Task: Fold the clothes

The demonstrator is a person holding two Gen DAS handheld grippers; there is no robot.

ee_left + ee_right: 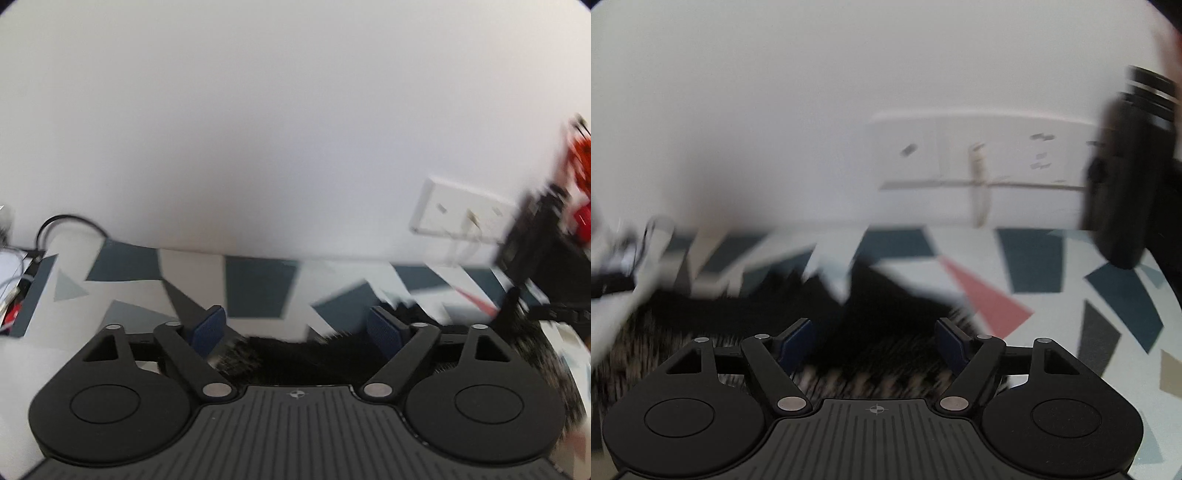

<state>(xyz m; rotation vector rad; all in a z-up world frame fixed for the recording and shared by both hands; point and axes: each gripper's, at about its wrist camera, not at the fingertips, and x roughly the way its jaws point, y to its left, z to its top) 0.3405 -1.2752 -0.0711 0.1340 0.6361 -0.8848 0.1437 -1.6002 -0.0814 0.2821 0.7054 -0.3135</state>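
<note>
A dark, finely patterned garment [295, 354] lies on a table cover printed with grey, blue and white shapes [258, 288]. My left gripper [300, 328] is open, its blue pads wide apart just above the cloth's near edge, nothing between them. In the right wrist view the same dark garment [882, 332] spreads under and ahead of my right gripper [874, 339], which is also open with its pads apart over the fabric. Both views are motion-blurred, so the garment's shape is unclear.
A white wall with a socket plate [461, 218] rises behind the table. A black cable [66, 225] and clutter sit at the far left. A black and red device [546, 236] stands at the right; a black cylinder [1130, 166] is at the right.
</note>
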